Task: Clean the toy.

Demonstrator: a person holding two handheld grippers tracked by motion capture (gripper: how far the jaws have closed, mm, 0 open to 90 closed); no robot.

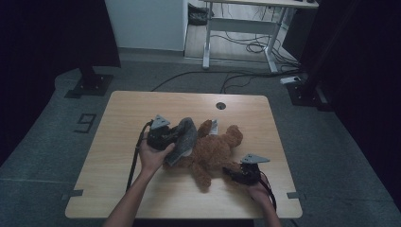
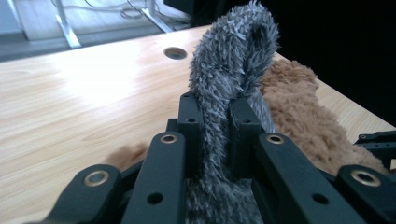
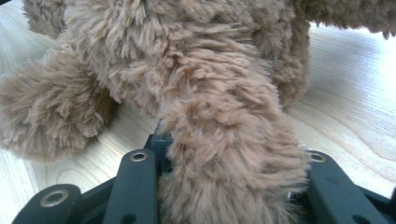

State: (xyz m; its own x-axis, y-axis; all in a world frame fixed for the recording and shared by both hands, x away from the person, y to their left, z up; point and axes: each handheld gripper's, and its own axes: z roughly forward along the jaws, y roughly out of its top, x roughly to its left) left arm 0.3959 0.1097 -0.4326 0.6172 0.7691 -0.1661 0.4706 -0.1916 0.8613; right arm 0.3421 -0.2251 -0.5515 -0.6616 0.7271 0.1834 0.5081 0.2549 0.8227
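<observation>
A brown plush bear (image 1: 215,149) lies on the wooden table (image 1: 123,118). A grey furry cloth (image 1: 185,138) is draped over its left side. My left gripper (image 1: 176,135) is shut on that grey cloth (image 2: 224,84), whose fold rises up between the two black jaws. The bear's brown fur (image 2: 299,116) lies just to its right in the left gripper view. My right gripper (image 1: 229,169) is at the bear's lower right, shut on a brown plush limb (image 3: 229,154) that runs down between its jaws.
A round cable hole (image 1: 221,106) sits near the table's far edge. Beyond the table stand a white desk frame (image 1: 246,33) with cables on the floor and a dark stand base (image 1: 90,85) at the left. Bare wood lies at the table's left and front.
</observation>
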